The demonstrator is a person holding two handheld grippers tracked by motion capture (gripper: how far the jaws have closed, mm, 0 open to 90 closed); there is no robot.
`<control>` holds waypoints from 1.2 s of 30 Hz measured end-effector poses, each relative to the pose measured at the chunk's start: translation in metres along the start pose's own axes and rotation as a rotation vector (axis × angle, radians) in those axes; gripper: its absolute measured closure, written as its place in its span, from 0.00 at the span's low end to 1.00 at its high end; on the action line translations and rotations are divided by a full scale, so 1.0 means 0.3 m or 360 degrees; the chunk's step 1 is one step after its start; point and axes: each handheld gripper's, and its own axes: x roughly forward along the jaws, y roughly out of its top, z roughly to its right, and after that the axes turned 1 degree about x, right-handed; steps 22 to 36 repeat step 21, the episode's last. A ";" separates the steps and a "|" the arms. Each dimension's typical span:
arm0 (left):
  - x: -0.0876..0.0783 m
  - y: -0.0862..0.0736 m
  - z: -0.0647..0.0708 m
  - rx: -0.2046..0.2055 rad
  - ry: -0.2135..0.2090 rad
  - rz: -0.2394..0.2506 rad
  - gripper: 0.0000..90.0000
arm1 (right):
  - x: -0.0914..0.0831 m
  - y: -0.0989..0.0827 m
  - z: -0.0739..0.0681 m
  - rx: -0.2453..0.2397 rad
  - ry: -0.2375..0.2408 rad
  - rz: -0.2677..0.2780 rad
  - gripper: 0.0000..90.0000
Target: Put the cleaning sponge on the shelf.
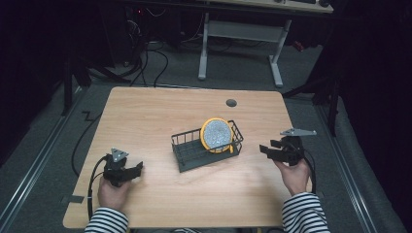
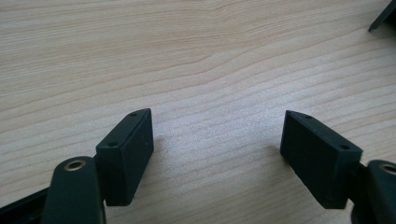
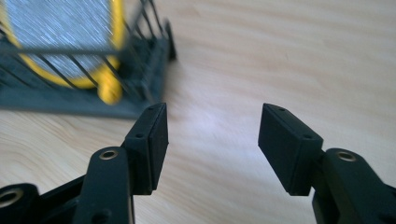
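1. Currently, the plate [image 1: 216, 135] is stood on edge in the rack [image 1: 194, 156] mid-bench [image 1: 145, 116].
2. Both the right gripper [image 1: 267, 149] and left gripper [image 1: 140, 168] are held spread, empty.
3. The plate could be toppled if the rack is bumped.

We see a light wooden table [image 1: 145, 116] with a round cable hole [image 1: 231, 103] near its far edge, standing on grey carpet [image 1: 43, 160]. Beyond it a white-legged desk [image 1: 243, 31] stands amid dark surroundings, with black cables [image 1: 145, 63] trailing across the floor.
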 end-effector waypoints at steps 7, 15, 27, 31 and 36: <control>0.000 0.000 0.000 0.0000 0.0001 0.0000 0.29 | 0.066 -0.174 0.054 0.0106 -0.0121 -0.0042 0.43; 0.000 0.000 0.001 -0.0003 0.0002 0.0001 0.29 | 0.114 -0.283 0.046 -0.0016 -0.0267 0.0008 0.37; -0.001 -0.001 0.002 -0.0004 0.0002 0.0001 0.29 | 0.112 -0.286 0.046 -0.0004 -0.0271 0.0007 0.36; -0.001 -0.001 0.002 -0.0004 0.0002 0.0001 0.29 | 0.112 -0.286 0.046 -0.0004 -0.0271 0.0007 0.36; -0.001 -0.001 0.002 -0.0004 0.0002 0.0001 0.29 | 0.112 -0.286 0.046 -0.0004 -0.0271 0.0007 0.36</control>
